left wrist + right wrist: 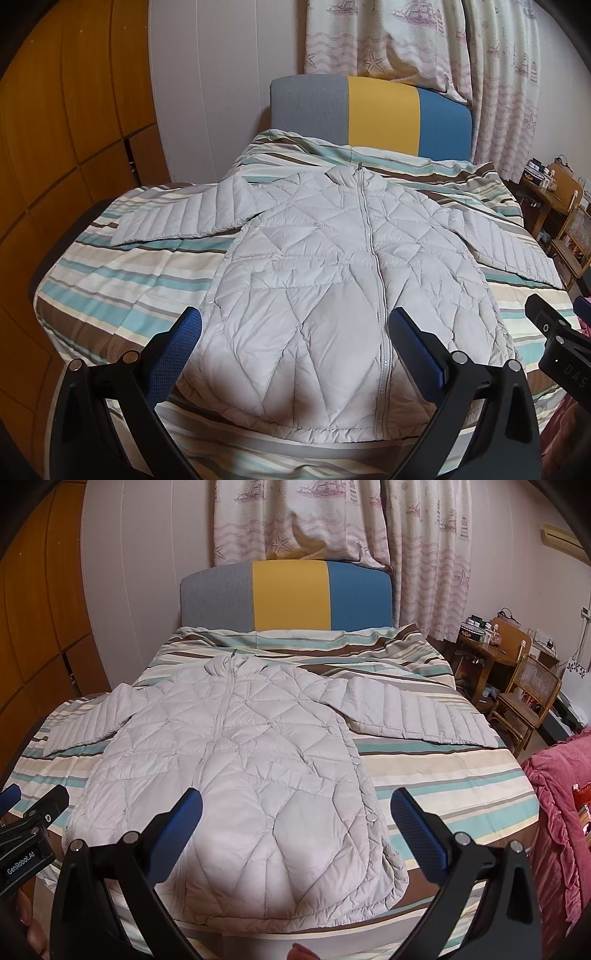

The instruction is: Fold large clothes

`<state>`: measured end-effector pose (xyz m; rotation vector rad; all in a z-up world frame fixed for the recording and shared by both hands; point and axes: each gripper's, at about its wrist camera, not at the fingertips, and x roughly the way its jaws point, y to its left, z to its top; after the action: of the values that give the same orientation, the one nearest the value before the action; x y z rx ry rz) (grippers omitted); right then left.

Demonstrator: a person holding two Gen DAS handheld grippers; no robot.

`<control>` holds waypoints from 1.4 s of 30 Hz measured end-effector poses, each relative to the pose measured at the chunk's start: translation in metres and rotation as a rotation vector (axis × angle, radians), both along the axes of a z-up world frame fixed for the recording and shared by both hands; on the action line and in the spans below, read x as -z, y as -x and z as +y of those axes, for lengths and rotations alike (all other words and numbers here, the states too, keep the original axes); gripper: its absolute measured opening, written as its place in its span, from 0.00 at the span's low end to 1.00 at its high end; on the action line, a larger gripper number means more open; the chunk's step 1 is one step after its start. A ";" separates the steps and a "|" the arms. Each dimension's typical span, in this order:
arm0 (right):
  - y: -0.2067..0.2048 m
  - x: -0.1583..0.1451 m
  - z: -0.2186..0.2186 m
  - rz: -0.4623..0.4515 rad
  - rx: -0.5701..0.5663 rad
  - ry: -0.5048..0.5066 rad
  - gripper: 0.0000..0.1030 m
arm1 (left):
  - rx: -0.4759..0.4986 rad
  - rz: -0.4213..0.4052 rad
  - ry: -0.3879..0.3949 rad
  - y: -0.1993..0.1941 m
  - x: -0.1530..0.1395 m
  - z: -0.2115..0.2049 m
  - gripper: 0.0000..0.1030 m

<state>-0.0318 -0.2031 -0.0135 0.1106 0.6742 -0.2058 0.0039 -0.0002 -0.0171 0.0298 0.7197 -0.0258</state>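
My left gripper (pixel 295 332) hangs with its fingers (pixel 177 347) spread wide and empty above the hem of the quilted jacket (pixel 332 277). My right gripper (pixel 295 812) is likewise splayed, holding nothing, over the jacket's lower right side. The pale jacket lies flat, zipped, sleeves outstretched, on the striped bed cover (pixel 443 771). Beyond it stands the grey, yellow and blue headboard (pixel 288 594), then the curtains (pixel 332 517).

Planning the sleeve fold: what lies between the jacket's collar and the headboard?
Only striped bedding between pale quilted jacket collar and grey-yellow-blue headboard; right wrist view.
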 end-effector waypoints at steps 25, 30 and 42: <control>-0.004 0.005 -0.002 0.028 -0.005 -0.011 0.98 | 0.011 0.020 0.003 -0.002 0.004 -0.002 0.97; -0.005 0.008 -0.004 0.036 -0.006 -0.016 0.98 | 0.011 0.021 0.005 -0.002 0.004 -0.002 0.97; -0.006 0.011 -0.006 0.053 -0.001 -0.025 0.98 | 0.014 0.042 0.006 -0.005 0.010 -0.006 0.97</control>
<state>-0.0255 -0.2088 -0.0249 0.1291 0.7296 -0.2000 0.0085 -0.0061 -0.0272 0.0289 0.7611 -0.0420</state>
